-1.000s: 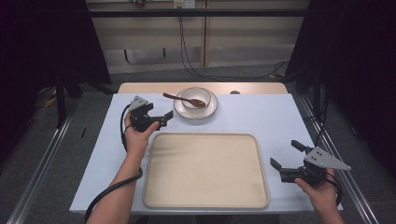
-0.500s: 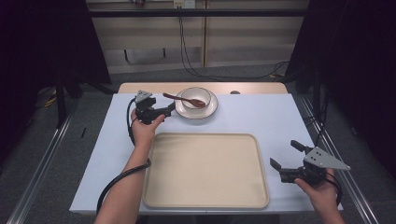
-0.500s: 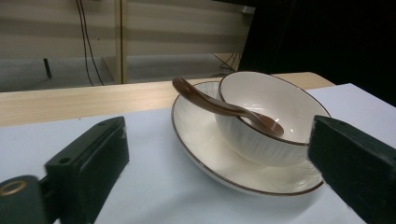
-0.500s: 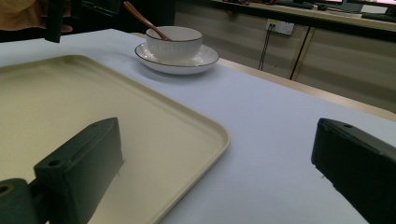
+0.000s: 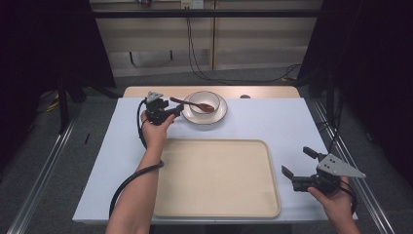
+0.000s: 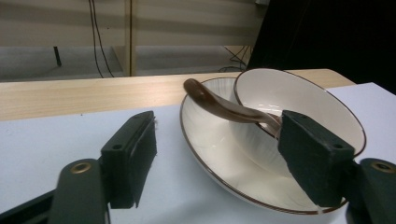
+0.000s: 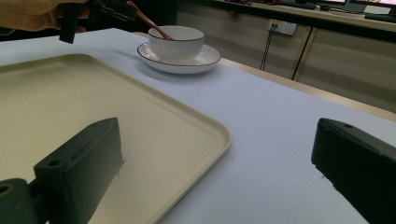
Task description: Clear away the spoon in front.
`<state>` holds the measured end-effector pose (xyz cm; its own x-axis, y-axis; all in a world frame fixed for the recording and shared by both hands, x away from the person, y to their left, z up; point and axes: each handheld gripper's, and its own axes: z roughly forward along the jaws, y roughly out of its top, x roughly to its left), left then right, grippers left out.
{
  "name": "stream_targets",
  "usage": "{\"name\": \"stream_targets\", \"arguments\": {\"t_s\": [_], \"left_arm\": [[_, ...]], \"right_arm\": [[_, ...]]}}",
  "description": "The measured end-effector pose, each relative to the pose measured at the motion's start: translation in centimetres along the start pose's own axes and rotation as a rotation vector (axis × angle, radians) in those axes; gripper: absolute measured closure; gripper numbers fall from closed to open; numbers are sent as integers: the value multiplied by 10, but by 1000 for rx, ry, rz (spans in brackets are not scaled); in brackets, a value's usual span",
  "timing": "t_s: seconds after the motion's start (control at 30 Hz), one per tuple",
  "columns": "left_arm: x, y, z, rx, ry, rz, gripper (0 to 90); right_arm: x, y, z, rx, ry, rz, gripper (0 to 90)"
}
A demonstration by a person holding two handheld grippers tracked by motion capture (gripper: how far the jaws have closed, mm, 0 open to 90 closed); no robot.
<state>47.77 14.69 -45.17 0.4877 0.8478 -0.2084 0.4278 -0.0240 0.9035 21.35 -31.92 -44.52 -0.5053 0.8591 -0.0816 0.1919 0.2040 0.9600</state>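
Black jaws of the left gripper (image 5: 171, 111) stand apart near the far left of the table (image 5: 272, 122), and they have just been closing. They straddle the near rim of a white saucer (image 6: 205, 154); the wooden spoon's (image 6: 219, 105) handle lies between them, closer to one jaw, but whether a pad touches it cannot be told, so nothing is clamped yet. The person's left hand (image 5: 156, 129) carries this gripper, its cable looping back along the forearm.

Leaning out of a white bowl (image 5: 204, 103), the spoon's handle points toward the left gripper. Bowl and saucer sit together at the far edge of the table, just left of its middle.

A cream tray (image 5: 216, 178) lies nearer the person, taking up the middle of the near edge.

Near the table's near right corner, the right gripper (image 5: 298, 163) is held in the right hand (image 5: 336, 200). Its jaws are spread wide with nothing between them, and it is just beside the tray's right edge.
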Motion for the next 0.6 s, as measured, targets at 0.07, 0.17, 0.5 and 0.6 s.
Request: {"name": "stream_targets", "arguments": {"t_s": [0.07, 0.17, 0.5, 0.6], "left_arm": [[0, -1, 1, 2, -5, -6, 333], [-1, 0, 5, -3, -17, -28, 373], [-1, 3, 9, -18, -26, -51, 510], [-2, 6, 11, -13, -32, -47, 542]], "right_arm": [[0, 0, 0, 1, 0, 1, 16], [0, 0, 1, 5, 4, -1, 16], [1, -1, 2, 10, 11, -8, 16], [1, -1, 2, 10, 13, -10, 17]]}}
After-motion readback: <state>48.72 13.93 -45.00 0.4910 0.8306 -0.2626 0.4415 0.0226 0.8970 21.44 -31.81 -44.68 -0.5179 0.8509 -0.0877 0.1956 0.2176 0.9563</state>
